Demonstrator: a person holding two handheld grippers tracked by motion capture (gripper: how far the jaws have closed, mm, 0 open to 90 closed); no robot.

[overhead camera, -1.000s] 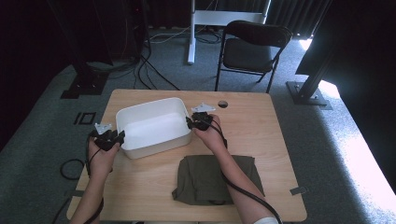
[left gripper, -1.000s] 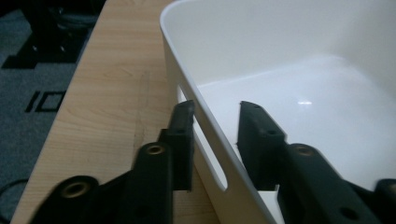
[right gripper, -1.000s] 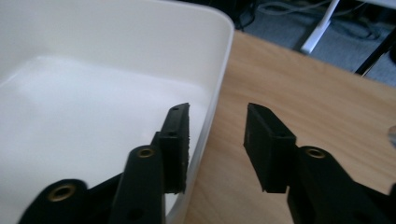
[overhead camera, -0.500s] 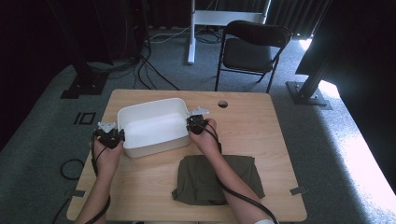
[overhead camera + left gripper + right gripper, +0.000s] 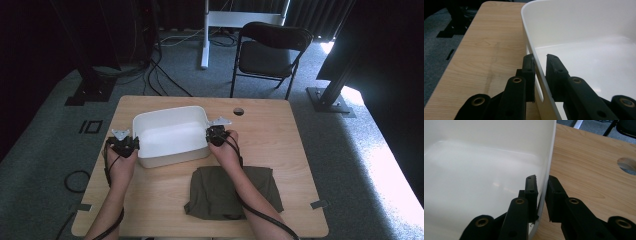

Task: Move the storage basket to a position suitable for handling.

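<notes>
A white plastic tub stands empty on the wooden table, left of centre. My left gripper holds the tub's left wall. In the left gripper view its jaws straddle the rim, one outside and one inside the tub. My right gripper holds the opposite wall. In the right gripper view its jaws close on the rim, one inside the tub and one over the table. Both grippers are shut on the tub.
A folded olive-green cloth lies near the table's front edge, under my right forearm. A round hole is in the table behind the tub. A black folding chair stands beyond the far edge, and cables run across the floor.
Both grippers have moved in to the tub's side walls and closed on its rim. The tub has stayed about where it was.
</notes>
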